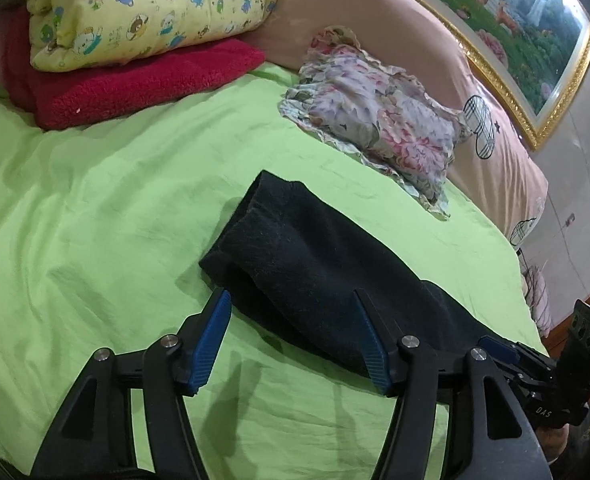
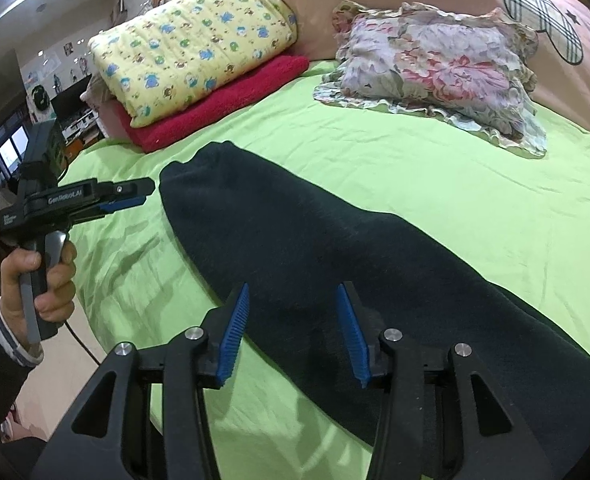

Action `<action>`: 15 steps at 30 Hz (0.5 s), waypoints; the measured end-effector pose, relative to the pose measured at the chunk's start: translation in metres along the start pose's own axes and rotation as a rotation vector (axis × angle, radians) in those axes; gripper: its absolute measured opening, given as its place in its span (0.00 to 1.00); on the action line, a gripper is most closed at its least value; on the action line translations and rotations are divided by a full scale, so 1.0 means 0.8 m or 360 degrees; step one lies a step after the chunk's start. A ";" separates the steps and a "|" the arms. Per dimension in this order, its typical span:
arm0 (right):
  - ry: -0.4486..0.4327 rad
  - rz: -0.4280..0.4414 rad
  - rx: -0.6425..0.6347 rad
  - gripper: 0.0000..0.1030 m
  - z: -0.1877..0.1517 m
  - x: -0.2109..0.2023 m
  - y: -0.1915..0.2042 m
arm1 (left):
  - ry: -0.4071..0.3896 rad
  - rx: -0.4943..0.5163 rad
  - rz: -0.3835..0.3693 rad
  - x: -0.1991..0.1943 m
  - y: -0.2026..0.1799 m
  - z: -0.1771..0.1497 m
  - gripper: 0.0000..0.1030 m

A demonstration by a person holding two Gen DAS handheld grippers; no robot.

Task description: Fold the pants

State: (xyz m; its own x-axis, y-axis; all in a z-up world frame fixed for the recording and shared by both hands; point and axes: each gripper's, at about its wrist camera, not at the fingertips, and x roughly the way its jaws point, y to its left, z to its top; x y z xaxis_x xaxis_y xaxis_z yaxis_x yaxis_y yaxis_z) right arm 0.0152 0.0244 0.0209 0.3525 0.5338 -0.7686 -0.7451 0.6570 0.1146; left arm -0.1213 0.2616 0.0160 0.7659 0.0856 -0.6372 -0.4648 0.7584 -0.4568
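Note:
The black pants lie as a long, narrow folded strip across the green bed sheet. My left gripper is open, its blue pads standing either side of the strip's near edge without pressing it. In the right wrist view the pants run from upper left to lower right. My right gripper hangs open just above them, nothing pinched between its pads. The left gripper also shows at the left of that view, held by a hand beside the pants' far end.
A yellow cartoon-print quilt rests on a folded red blanket at the head of the bed. A floral pillow lies to the right against a pink padded headboard. The bed's edge and the floor are at lower left.

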 end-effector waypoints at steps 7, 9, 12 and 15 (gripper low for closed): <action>-0.0029 -0.0019 0.0077 0.46 0.006 -0.006 -0.018 | 0.0072 -0.0108 -0.0009 0.018 0.010 -0.001 0.62; -0.0032 -0.0020 0.0114 0.46 0.008 -0.006 -0.026 | 0.0079 -0.0122 -0.0006 0.020 0.011 -0.002 0.65; -0.0032 -0.0010 0.0189 0.46 0.012 -0.004 -0.041 | 0.0090 -0.0143 -0.0016 0.024 0.013 -0.001 0.67; -0.0033 -0.0015 0.0250 0.46 0.017 0.000 -0.053 | 0.0106 -0.0181 -0.0045 0.028 0.015 0.001 0.67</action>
State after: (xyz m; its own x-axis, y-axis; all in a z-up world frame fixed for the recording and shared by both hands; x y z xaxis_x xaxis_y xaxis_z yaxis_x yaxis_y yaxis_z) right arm 0.0546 0.0034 0.0247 0.3718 0.5370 -0.7572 -0.6444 0.7365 0.2059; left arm -0.1091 0.2731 -0.0034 0.7500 0.0194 -0.6611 -0.4939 0.6813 -0.5403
